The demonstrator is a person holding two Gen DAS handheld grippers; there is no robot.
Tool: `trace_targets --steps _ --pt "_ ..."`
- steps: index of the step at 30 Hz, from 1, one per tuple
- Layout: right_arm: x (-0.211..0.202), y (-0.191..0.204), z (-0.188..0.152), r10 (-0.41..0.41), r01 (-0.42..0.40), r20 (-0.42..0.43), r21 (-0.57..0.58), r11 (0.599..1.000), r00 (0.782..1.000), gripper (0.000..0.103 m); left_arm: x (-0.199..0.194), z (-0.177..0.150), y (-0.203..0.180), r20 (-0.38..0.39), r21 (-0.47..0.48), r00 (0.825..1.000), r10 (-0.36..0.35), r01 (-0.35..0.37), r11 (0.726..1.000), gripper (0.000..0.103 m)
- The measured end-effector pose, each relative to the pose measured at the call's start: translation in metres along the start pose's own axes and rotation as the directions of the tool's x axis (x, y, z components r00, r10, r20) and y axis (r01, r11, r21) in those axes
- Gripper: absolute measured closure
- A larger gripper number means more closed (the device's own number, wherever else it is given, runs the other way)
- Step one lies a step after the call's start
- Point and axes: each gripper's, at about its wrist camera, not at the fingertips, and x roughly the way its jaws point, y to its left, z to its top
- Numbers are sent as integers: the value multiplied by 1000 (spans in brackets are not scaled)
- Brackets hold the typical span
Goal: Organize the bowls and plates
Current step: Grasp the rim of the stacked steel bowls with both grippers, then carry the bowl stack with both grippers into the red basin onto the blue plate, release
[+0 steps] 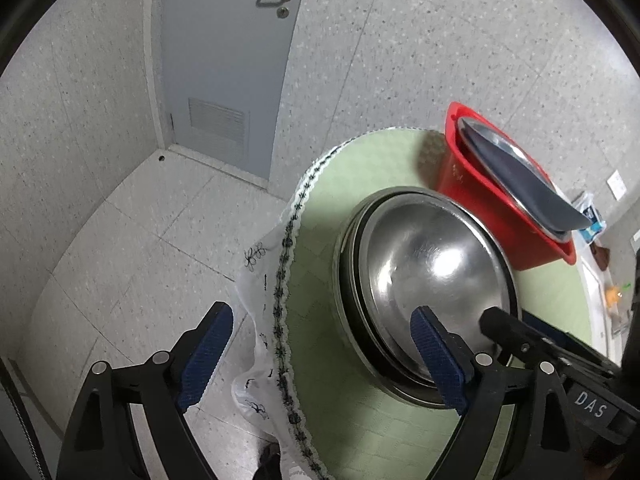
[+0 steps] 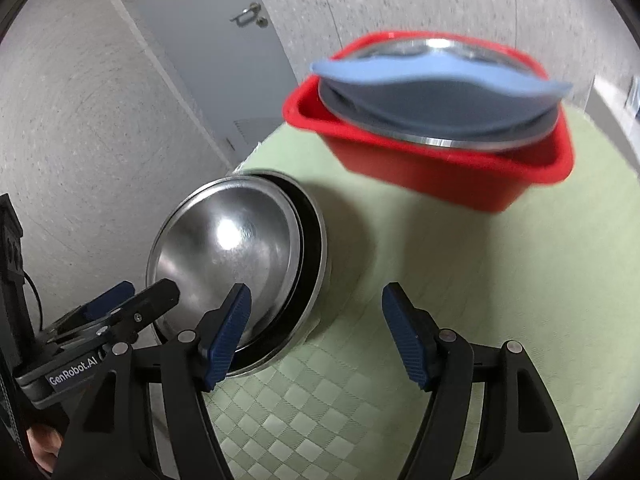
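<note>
A stack of steel bowls sits on the round table's green cloth, with a dark-rimmed one under the shiny top bowl; it also shows in the right wrist view. A red tub at the back holds a steel plate and a blue plate that leans over its rim; the tub also shows in the left wrist view. My left gripper is open and empty, its right finger over the bowls' near rim. My right gripper is open and empty, its left finger at the bowls' near edge.
The table edge with lace trim drops to a tiled floor on the left. A grey door stands behind. Small items lie on a ledge at far right.
</note>
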Motion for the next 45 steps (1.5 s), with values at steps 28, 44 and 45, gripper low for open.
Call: trace_targets --steps 28,44,45 --pt "20 14 3 112 -111 -39 29 993 993 56 4 -7 -9 -19 69 995 -100 101 992 64" --pt "-87 13 33 104 -102 143 -21 995 984 56 -88 26 -66 124 167 976 -180 158 973 66" --pt "-91 8 39 104 -102 150 -19 995 983 56 -89 32 -73 123 169 974 -189 167 971 66"
